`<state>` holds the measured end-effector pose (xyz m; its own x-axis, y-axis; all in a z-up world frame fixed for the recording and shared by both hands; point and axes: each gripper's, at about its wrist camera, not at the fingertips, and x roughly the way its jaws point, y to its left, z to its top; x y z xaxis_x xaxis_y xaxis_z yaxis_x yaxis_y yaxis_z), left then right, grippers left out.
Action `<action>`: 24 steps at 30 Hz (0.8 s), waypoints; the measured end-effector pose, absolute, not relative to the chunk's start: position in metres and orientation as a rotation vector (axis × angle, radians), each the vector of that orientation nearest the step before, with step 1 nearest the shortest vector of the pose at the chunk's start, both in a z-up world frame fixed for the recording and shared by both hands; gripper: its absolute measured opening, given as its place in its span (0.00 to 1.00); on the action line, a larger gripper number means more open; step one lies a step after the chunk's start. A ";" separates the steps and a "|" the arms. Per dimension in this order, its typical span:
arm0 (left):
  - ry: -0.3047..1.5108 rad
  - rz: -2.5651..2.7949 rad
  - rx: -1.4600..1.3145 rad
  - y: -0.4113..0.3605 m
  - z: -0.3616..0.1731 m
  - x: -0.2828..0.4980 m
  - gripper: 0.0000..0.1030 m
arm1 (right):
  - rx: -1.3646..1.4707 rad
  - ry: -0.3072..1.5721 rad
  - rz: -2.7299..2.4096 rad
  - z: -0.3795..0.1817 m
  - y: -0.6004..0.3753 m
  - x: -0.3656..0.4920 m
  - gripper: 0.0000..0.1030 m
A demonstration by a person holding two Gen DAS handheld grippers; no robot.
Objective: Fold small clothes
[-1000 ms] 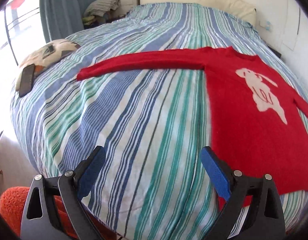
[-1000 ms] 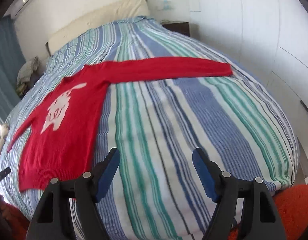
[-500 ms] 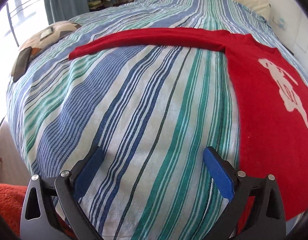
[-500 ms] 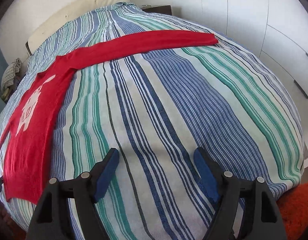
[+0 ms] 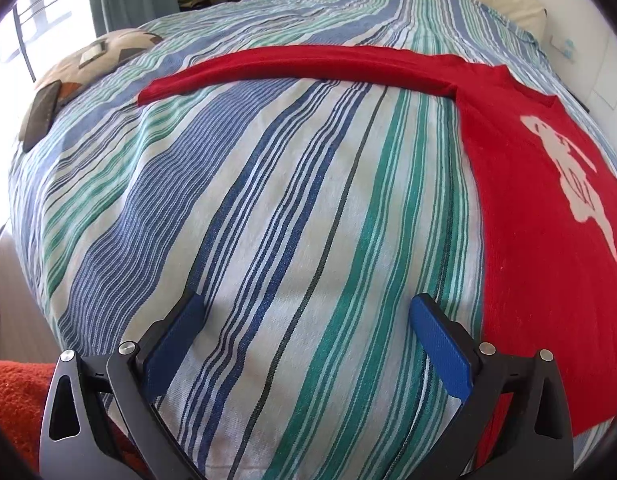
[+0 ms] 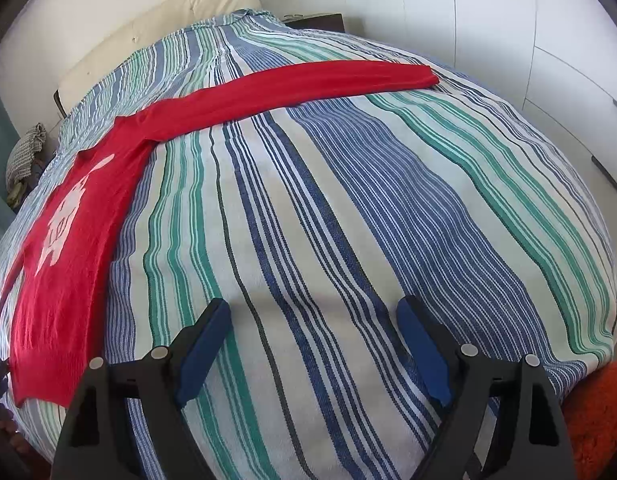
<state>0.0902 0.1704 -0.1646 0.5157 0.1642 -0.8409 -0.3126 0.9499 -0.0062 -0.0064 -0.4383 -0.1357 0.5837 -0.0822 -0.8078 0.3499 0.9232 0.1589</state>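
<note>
Sweater [image 5: 524,216], red with a pale animal figure on its front, lies flat and unfolded on the striped bedspread [image 5: 292,216], body running from the foot of the bed toward the headboard and both sleeves stretched straight out to the sides, so its widest line crosses the bed. It sits between the two tools: off to the right of the left gripper [image 5: 304,340], and off to the left of the right gripper [image 6: 314,340]. The left sleeve [image 5: 300,68] reaches across ahead of the left jaws, the right sleeve [image 6: 308,84] across ahead of the right jaws, each well apart from the blue pads. The left jaws stand wide with only bare stripes between them; the right jaws are opening, also with nothing but bedspread in the gap. Neither tool touches the garment. The hem edge looks nearest to the left gripper, just beside its right finger, so that side seems the closer reach, though each sleeve cuff suits its own hand.
</note>
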 end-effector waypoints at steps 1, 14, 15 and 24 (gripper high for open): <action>0.987 0.289 -0.158 0.170 -0.165 0.090 1.00 | 0.318 0.916 -0.257 -0.136 -0.438 -0.007 0.83; 0.986 0.287 -0.139 0.166 -0.166 0.090 1.00 | 0.293 0.916 -0.261 -0.137 -0.434 -0.007 0.86; 0.986 0.285 -0.139 0.166 -0.166 0.089 1.00 | 0.293 0.916 -0.262 -0.137 -0.434 -0.007 0.86; 0.992 0.281 -0.128 0.167 -0.166 0.090 1.00 | 0.284 0.917 -0.263 -0.137 -0.433 -0.006 0.87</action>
